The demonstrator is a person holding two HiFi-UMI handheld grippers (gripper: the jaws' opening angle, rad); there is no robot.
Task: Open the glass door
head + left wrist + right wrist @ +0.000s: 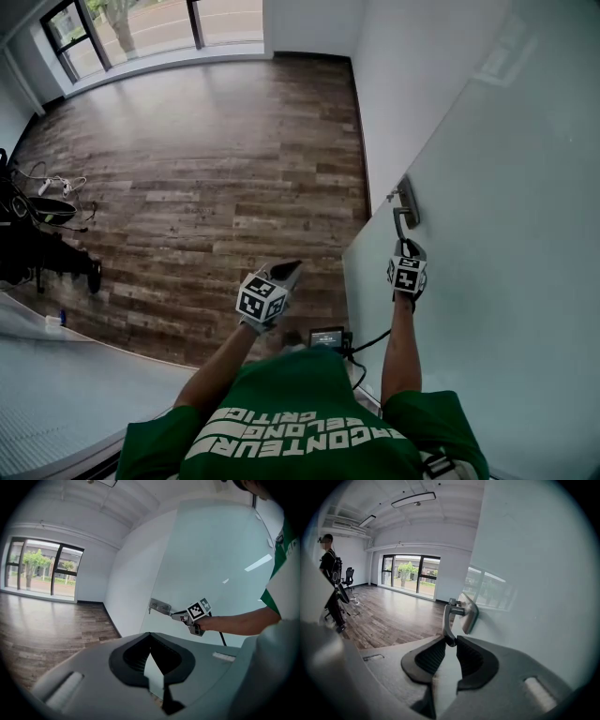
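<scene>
Glass door [506, 187] fills right side. Door handle [401, 217] on door near its left edge, lever hanging down toward person. Right gripper [404, 247] directly below handle, jaws closed round lever's lower end. Left gripper [284, 272] left of it, well apart from door, above floor [206, 159], jaws together, nothing between. Small device [326, 337] on floor between both arms, close before person. Wall [394, 56] behind door, along floor's right edge. Windows [159, 23] across far end. Far left: cables [56, 183] on floor, second person [330, 573] standing, chair [348, 578] behind.
</scene>
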